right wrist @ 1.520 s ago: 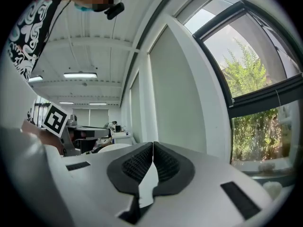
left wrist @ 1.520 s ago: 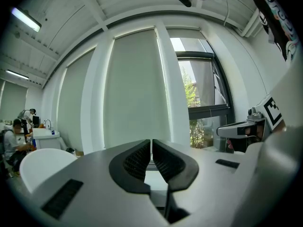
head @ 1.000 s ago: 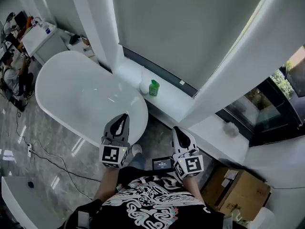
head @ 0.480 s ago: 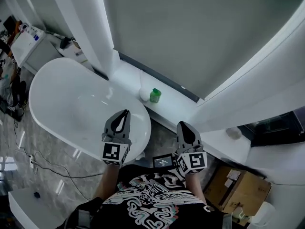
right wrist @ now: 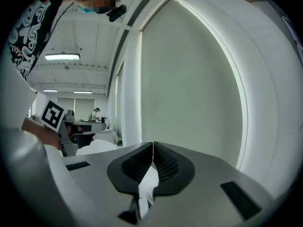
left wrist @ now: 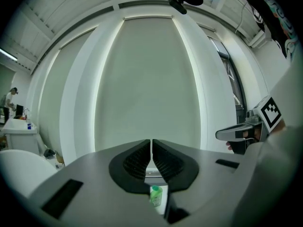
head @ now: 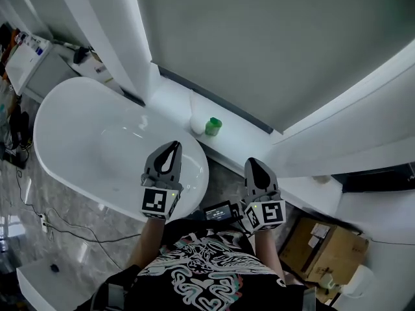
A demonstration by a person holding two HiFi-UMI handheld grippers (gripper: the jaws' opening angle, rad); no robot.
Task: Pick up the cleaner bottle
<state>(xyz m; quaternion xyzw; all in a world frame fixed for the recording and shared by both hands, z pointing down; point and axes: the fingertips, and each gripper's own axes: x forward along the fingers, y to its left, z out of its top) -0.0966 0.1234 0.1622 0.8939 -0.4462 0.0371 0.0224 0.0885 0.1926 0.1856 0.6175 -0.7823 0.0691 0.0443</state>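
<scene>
Holding the left gripper (head: 172,148) and the right gripper (head: 253,164) out before you, you are clenching both on nothing, jaws together. The bottle (head: 213,126) is standing upright on the white sill (head: 245,140) behind the tub (head: 78,129), well apart from both grippers.

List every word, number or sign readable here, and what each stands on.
Nothing reads clearly.
Cleaner bottle: label too small.
Small screen: lit characters, too small.
Cardboard box: white label, too small.
Marker cubes: black-and-white square patterns, no words.
Shirt: white swirling print, no legible word.
</scene>
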